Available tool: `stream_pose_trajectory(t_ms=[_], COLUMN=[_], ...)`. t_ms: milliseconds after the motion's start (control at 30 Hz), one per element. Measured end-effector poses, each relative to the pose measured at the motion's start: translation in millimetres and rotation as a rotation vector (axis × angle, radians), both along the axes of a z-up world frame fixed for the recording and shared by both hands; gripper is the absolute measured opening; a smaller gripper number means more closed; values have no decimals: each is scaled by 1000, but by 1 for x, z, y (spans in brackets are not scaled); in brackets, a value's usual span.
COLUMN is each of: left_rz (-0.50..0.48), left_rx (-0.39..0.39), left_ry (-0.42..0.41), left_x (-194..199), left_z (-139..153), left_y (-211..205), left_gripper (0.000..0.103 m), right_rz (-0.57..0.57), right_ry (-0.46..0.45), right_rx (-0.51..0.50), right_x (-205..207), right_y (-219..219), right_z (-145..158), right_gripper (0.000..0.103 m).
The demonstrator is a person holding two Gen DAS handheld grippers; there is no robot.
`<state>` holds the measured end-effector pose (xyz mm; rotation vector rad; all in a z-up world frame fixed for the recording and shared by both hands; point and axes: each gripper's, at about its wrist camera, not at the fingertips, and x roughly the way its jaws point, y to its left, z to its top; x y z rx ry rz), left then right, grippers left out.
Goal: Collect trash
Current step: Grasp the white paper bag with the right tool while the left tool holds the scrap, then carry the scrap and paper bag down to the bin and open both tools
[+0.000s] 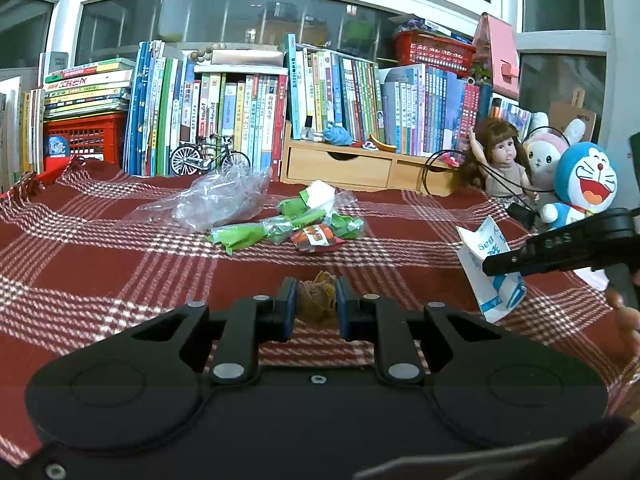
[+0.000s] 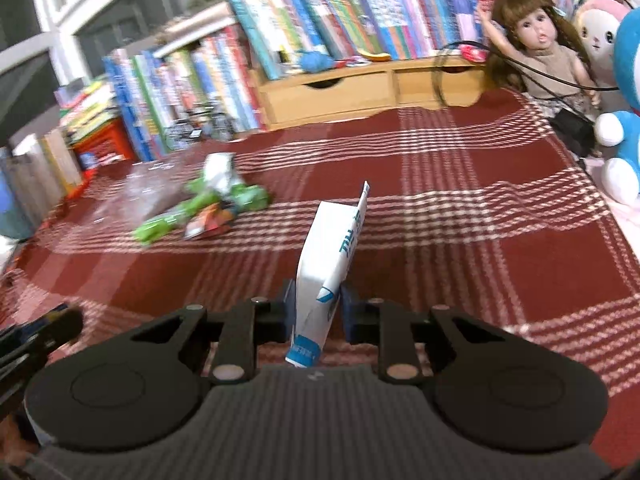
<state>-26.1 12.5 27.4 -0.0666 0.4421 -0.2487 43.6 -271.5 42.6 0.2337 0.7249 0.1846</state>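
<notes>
While the left tool (image 1: 316, 306) pinches a crumpled brownish wrapper (image 1: 318, 298), perhaps paper, the right tool (image 2: 318, 312) grips a white-and-blue bag (image 2: 332, 264) upright above the plaid cloth (image 1: 120, 264); green wrappers (image 1: 280, 226) and clear plastic (image 1: 220, 200) lie near the books (image 1: 240, 108)

Matte black left gripper (image 1: 316, 304), broad housing with two round embossed discs; angular linkage arms pinned by silver rivets; small central screw (image 1: 318, 379); blue pads (image 1: 291, 306) lining the fingers. Same build on the right gripper (image 2: 318, 306): black body, silver pivots, blue pads (image 2: 347, 312); faint raised lettering along its side in the left view.
</notes>
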Motion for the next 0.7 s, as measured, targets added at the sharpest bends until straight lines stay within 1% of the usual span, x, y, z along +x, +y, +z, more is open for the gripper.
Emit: stream_pose_trajectory(t_ms=[200,433,533,700], left_rz=[-12,-57,-75,-79], left_rx=[-12,-23,-19,1], left_ry=[14,57,92,182], left_x=[-27,-71,-92,-121], left_z=[-3,-9,-17,-39], left_y=[2,0,-2,-5], left_gripper=[19,19,19,19], right_rz=[151,280,336,395], right_ry=[-52,-43,-40,-22], right_rx=[38,69,79,59], right_x=[-47,-99,-123,-153], right_y=[10,19,23,33], right_z=[7,1,-5,-19], right_gripper=[28,28,28,28])
